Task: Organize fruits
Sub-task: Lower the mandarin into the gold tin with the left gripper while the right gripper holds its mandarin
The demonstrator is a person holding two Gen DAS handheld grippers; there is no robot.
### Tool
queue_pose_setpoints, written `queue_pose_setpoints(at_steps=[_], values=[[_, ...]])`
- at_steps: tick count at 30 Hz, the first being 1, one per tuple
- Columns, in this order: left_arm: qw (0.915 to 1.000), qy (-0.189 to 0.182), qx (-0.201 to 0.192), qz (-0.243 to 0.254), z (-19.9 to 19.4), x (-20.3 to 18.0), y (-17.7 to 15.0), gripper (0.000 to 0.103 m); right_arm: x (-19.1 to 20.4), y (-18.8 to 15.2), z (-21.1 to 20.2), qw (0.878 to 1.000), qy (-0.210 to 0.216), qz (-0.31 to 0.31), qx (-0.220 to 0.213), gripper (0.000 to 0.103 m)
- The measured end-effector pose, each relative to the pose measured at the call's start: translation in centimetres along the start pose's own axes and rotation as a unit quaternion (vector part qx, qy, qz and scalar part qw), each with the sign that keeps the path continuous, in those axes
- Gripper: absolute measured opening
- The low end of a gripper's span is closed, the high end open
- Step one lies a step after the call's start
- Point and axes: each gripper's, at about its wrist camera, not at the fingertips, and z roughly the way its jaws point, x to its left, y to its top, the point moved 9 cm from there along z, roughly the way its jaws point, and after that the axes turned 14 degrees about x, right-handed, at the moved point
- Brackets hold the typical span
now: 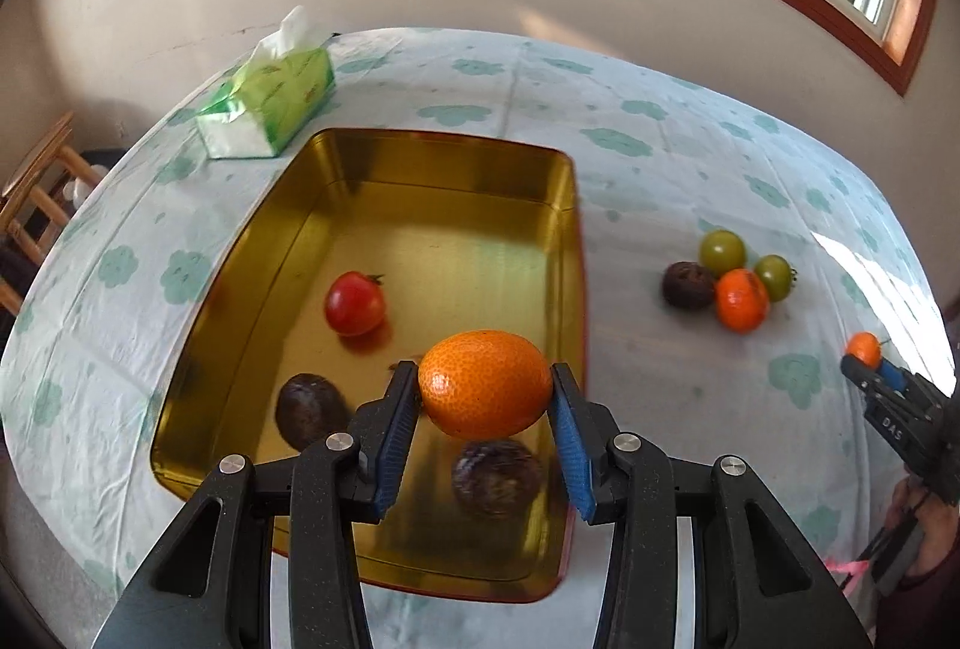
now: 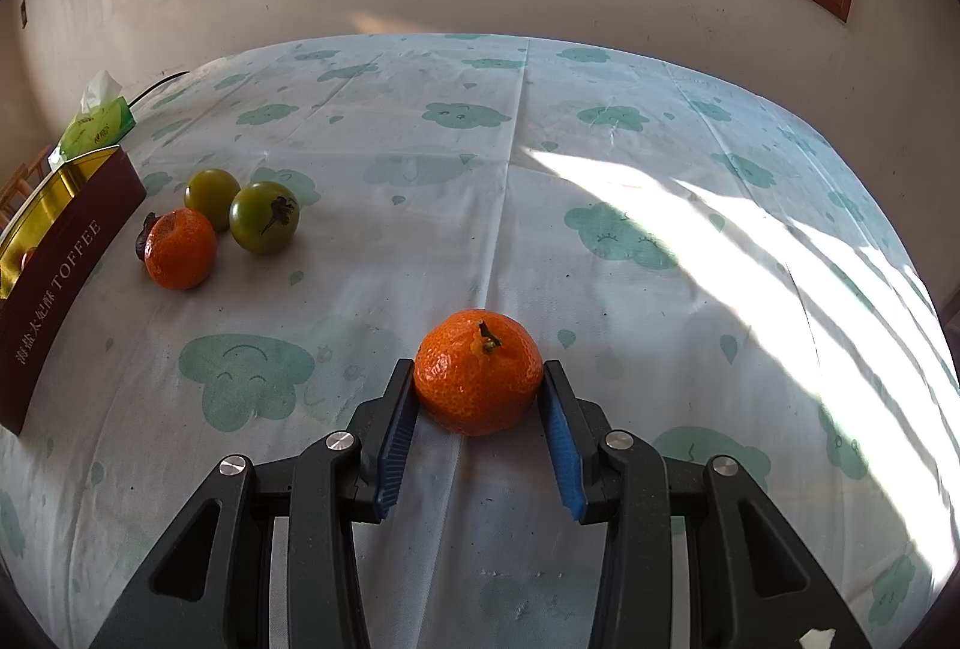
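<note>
My left gripper is shut on an orange mandarin and holds it above the gold tin tray. In the tray lie a red tomato and two dark passion fruits. My right gripper is shut on a second mandarin low over the tablecloth; it also shows in the left wrist view. A cluster right of the tray holds two green tomatoes, a mandarin and a dark passion fruit. The cluster also shows in the right wrist view.
A green tissue pack stands at the tray's far left corner. The tray's maroon outer wall shows at the left of the right wrist view. A wooden chair stands beyond the table's left edge. The wall and window are behind the table.
</note>
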Motion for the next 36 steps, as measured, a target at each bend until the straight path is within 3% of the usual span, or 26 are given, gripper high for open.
queue_pose_setpoints(at_steps=[6,19,36], values=[[0.9995,0.013,0.02,-0.023,2.1,2.9,-1.5,0.044,0.0,0.0,0.0,1.0,-0.001,0.0,0.0,0.038],[0.999,0.042,0.015,0.003,2.0,2.8,-2.3,0.044,0.0,-0.1,0.0,1.0,-0.003,0.0,0.0,0.038],[0.9982,0.053,0.027,0.005,2.4,3.1,-3.0,0.044,0.0,0.0,0.0,1.0,-0.004,-0.001,0.0,0.038]])
